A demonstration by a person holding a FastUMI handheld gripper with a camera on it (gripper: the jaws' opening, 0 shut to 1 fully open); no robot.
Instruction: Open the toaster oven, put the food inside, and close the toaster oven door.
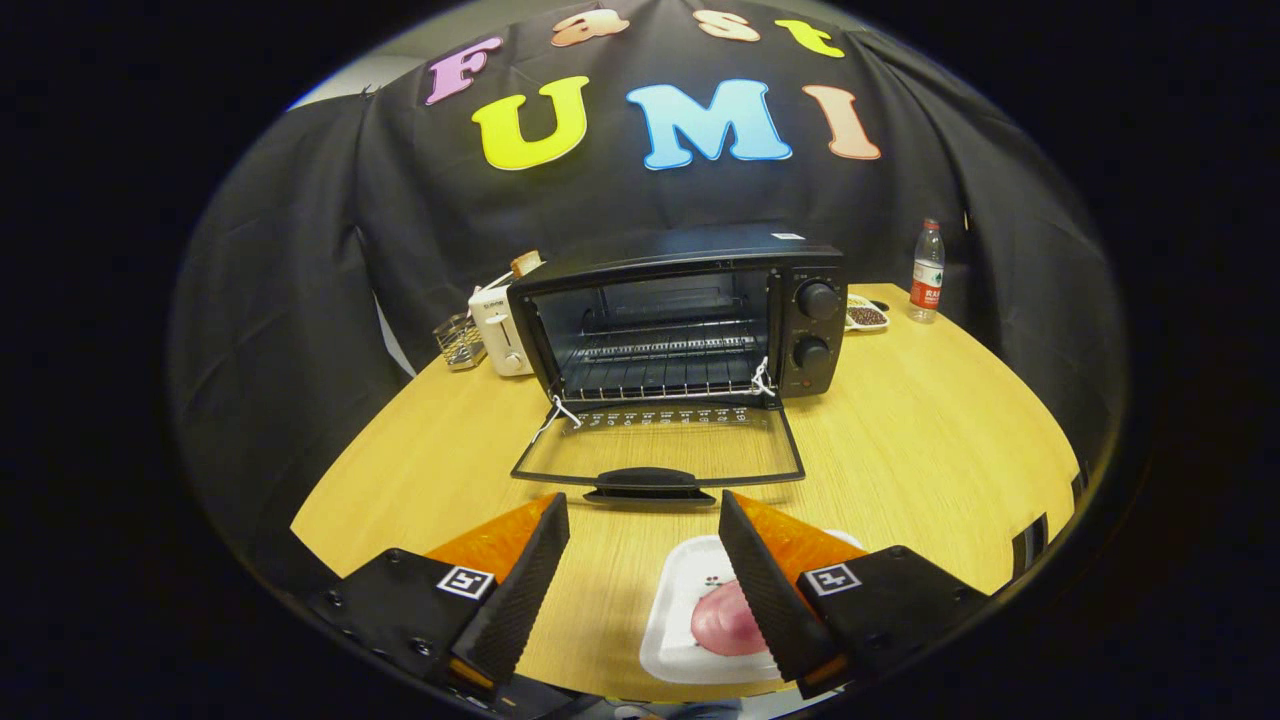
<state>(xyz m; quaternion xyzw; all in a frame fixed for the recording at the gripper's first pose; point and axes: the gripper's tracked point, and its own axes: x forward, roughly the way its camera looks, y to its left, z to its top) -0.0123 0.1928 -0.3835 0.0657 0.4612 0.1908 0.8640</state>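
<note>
The right finger partly hides a pink food piece on a white rectangular tray. Jaws wide, holding nothing. Beyond, the black toaster oven stands open, its rack bare.

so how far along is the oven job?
Done: the oven door lies open, flat on the table. In hand: nothing; the tongs are open, hovering over the tray with the pink food, which sits partly under one finger. Left: pick up the food, put it on the rack, shut the door.

You're in a staged demo booth: black cloth wall behind a round wooden table with kitchen appliances.
</note>
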